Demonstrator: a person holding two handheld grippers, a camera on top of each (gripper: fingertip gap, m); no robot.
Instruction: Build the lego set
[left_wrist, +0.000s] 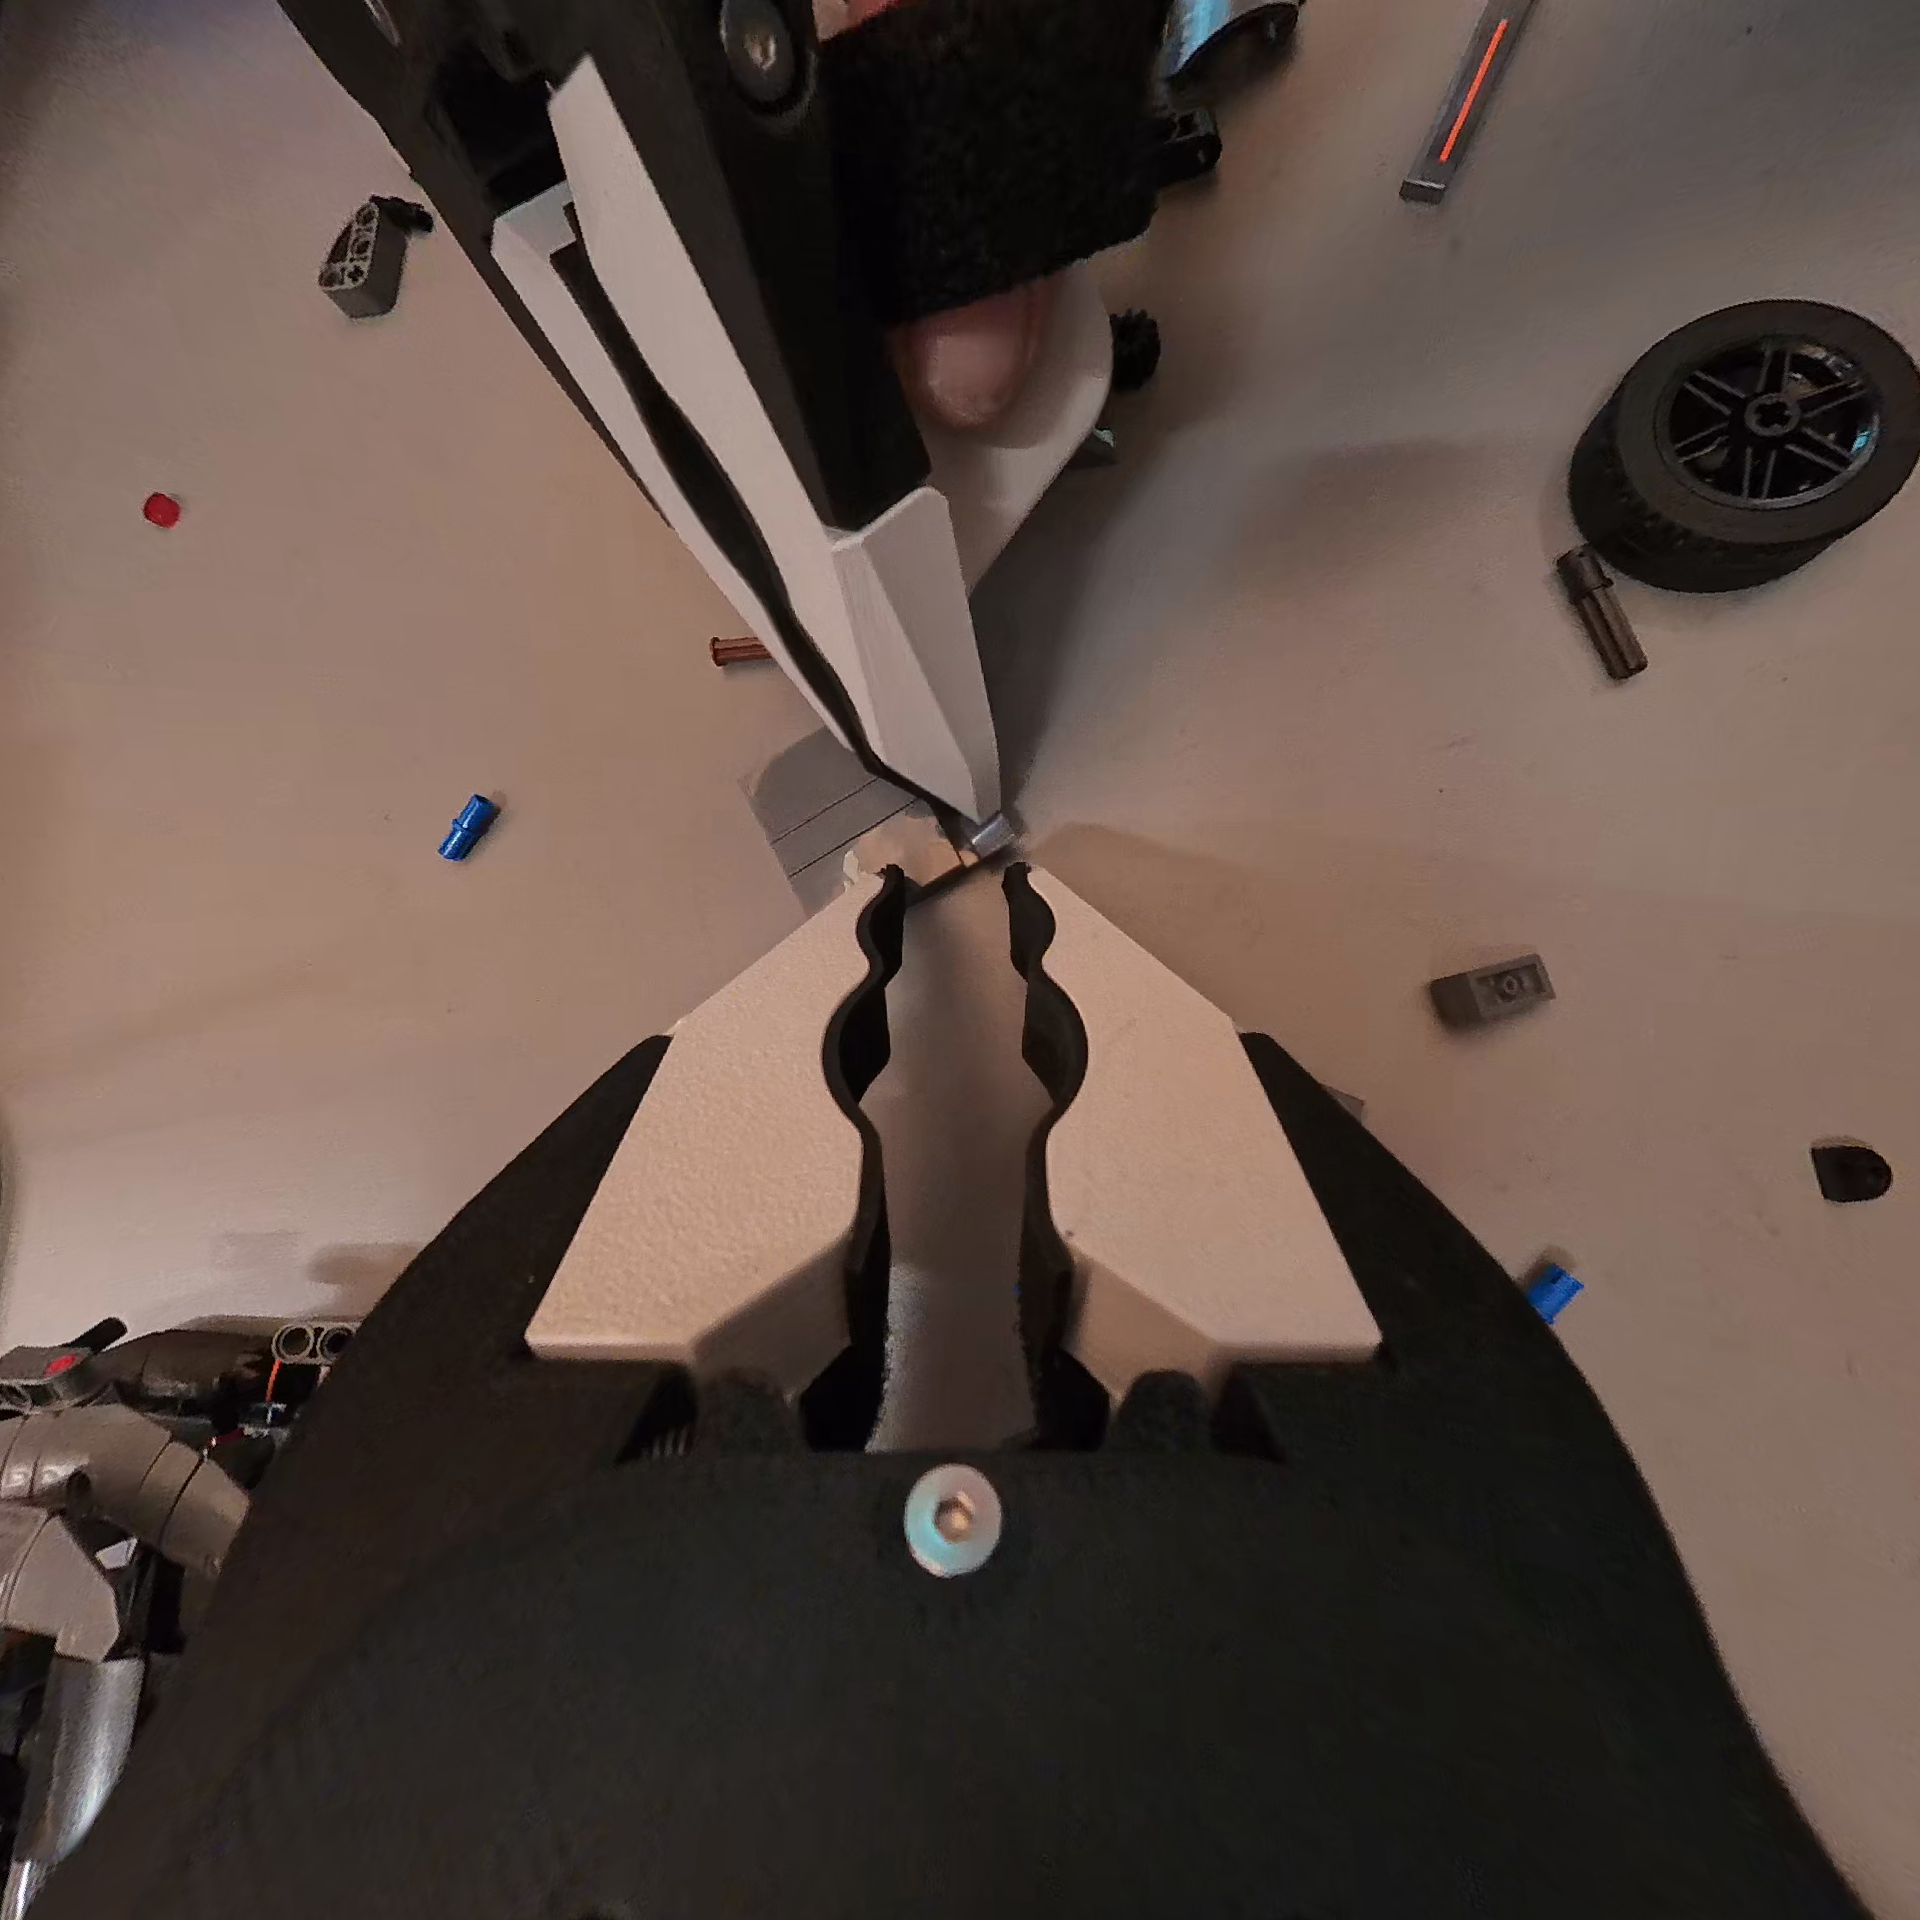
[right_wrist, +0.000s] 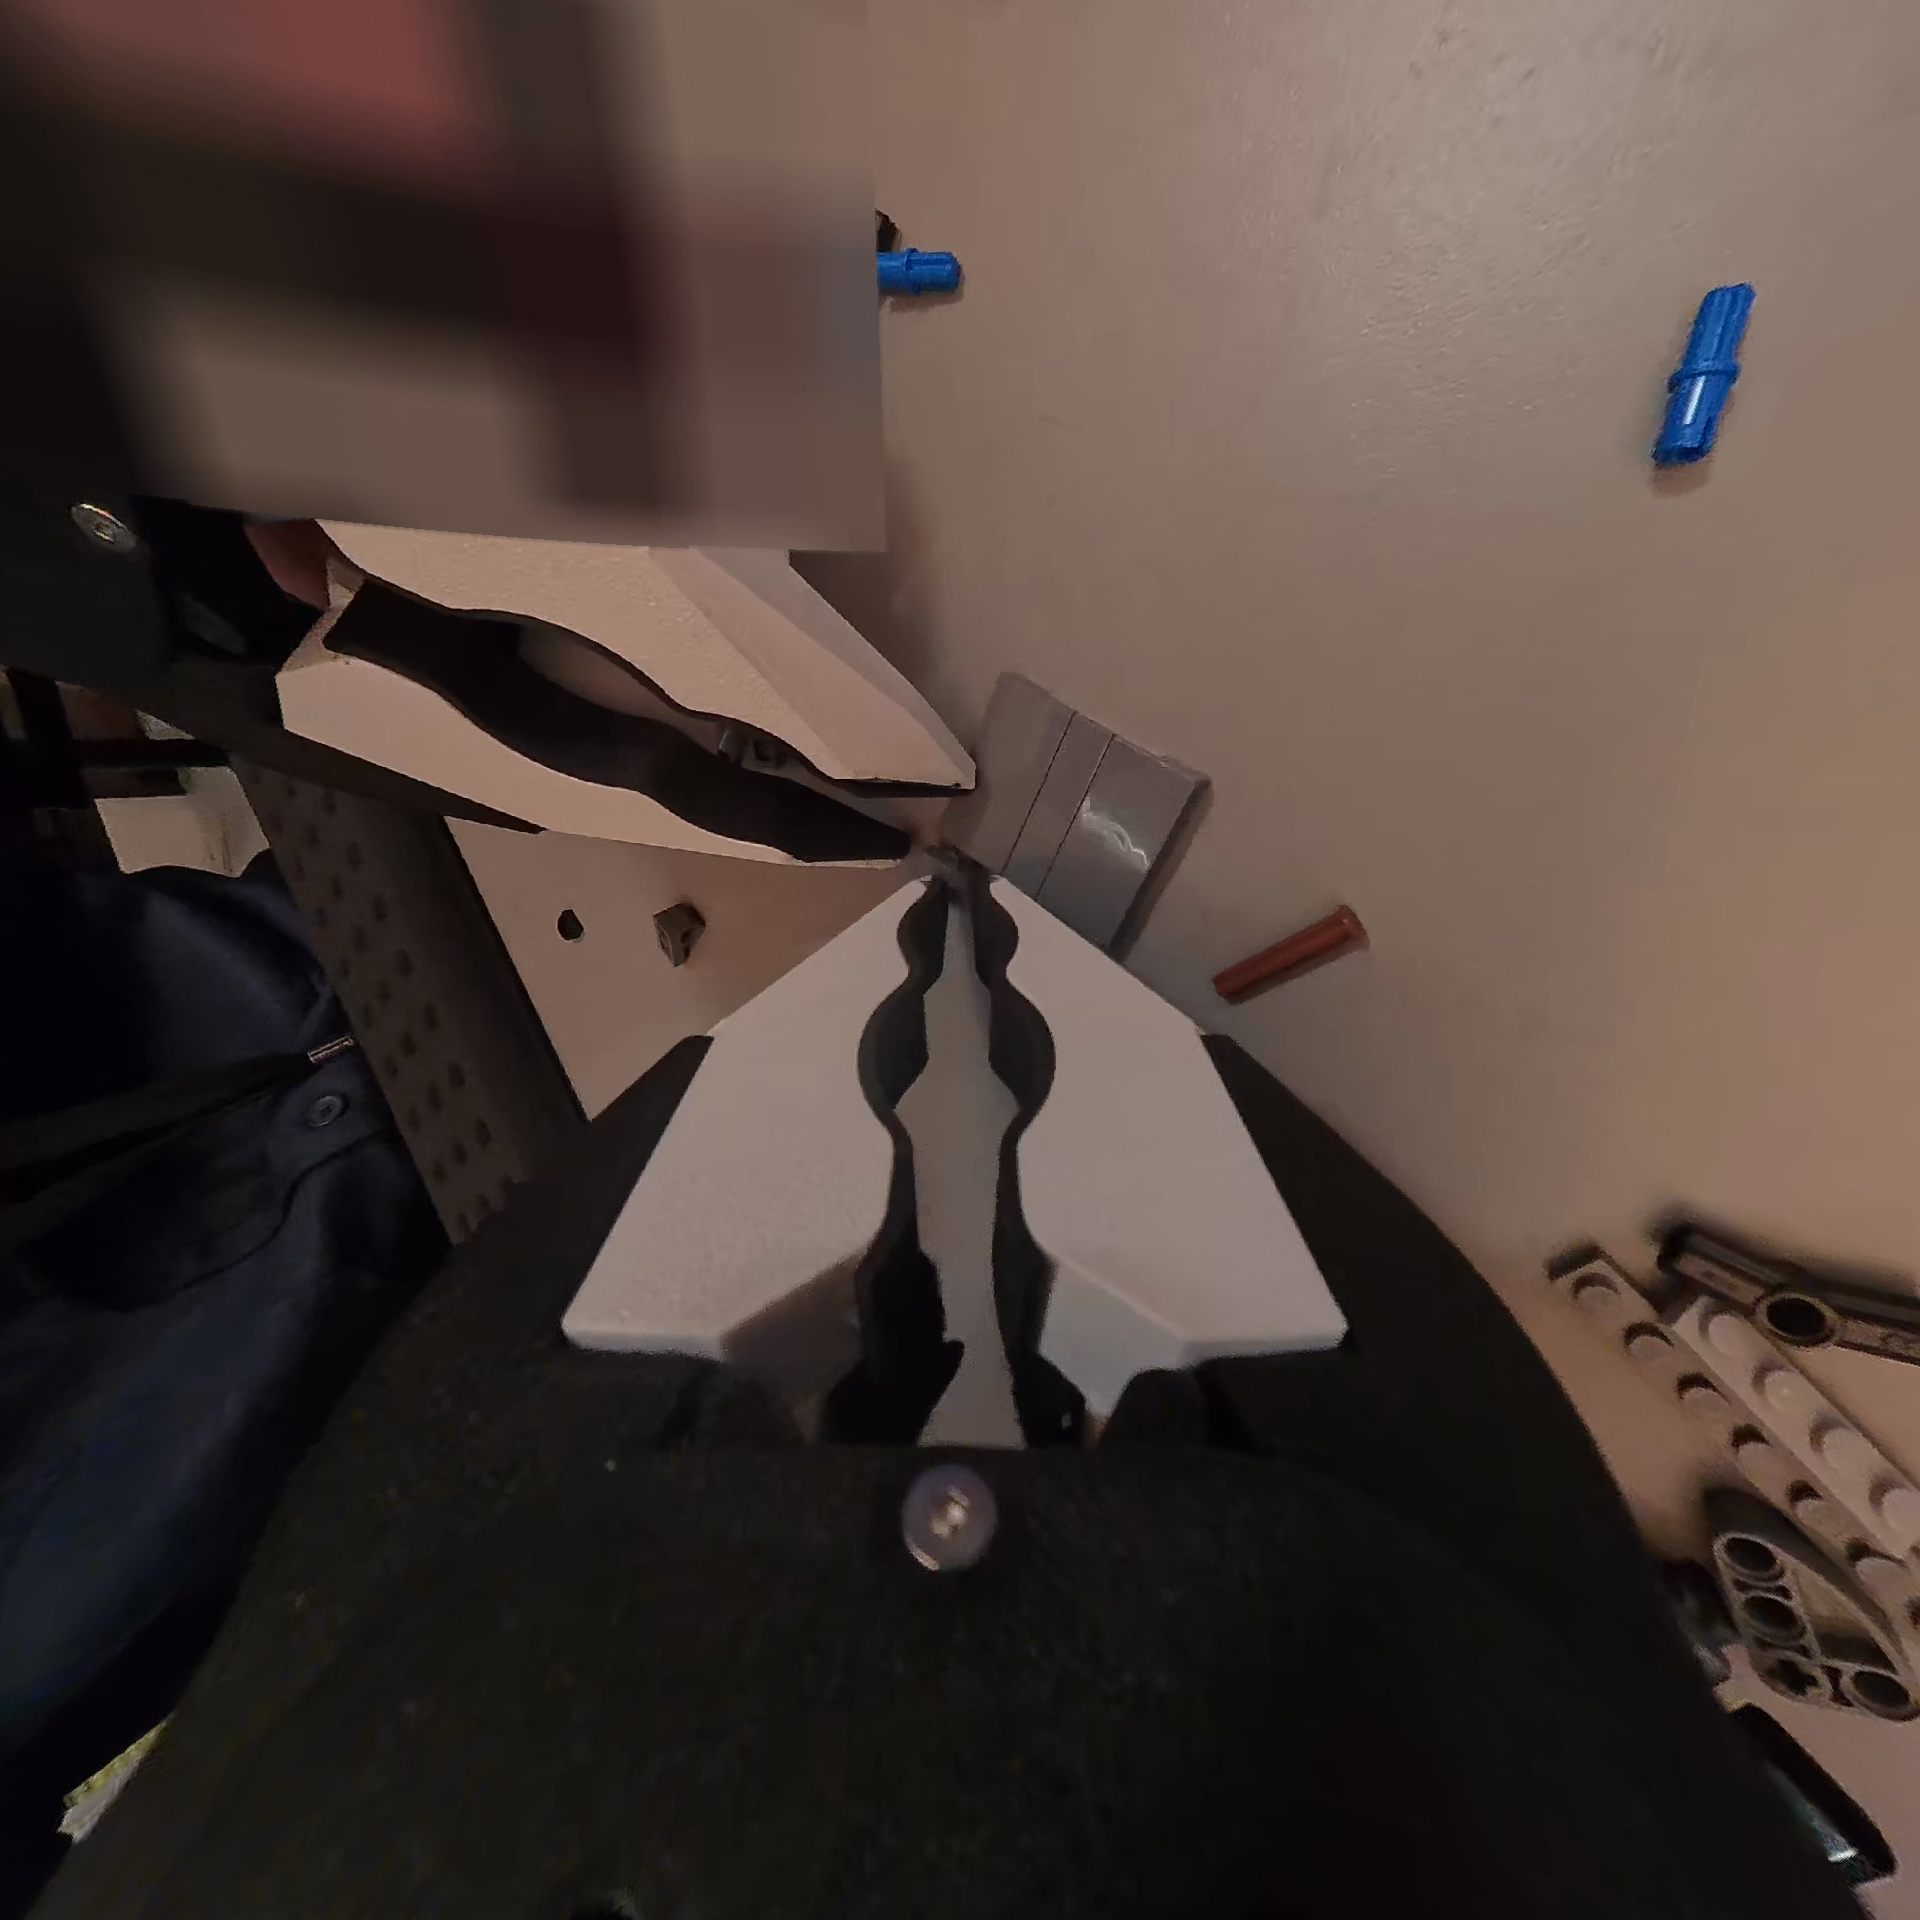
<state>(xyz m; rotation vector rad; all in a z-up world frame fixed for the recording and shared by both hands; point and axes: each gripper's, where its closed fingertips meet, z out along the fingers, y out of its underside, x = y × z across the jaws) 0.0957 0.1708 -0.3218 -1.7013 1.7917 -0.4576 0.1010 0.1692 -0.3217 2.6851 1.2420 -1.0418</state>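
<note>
A flat grey plate assembly (left_wrist: 816, 821) made of several tiles side by side sits at the centre, and it also shows in the right wrist view (right_wrist: 1081, 821). My left gripper (left_wrist: 953, 878) has its tips closed on the near end of that assembly; in the right wrist view it (right_wrist: 930, 826) comes in from the left. My right gripper (right_wrist: 961, 888) is nearly closed on a small light grey piece (left_wrist: 989, 831) and holds it against the same end of the assembly. In the left wrist view the right gripper (left_wrist: 971, 821) comes down from the top. The tips of both grippers almost touch.
Loose parts lie on the pale table: a black wheel (left_wrist: 1756, 436), a black pin (left_wrist: 1600, 613), a dark grey plate (left_wrist: 1491, 987), a brown axle (right_wrist: 1288, 951), blue pins (right_wrist: 1704, 374) (left_wrist: 470, 826), a red stud (left_wrist: 159, 509). A part-built model (left_wrist: 94, 1475) sits lower left. Grey beams (right_wrist: 1787, 1486) lie lower right. Left and right tips are no more than a few centimetres apart. The dark grey plate (left_wrist: 1491, 987) sits 8 centimetres or so from the ends of my left fingers.
</note>
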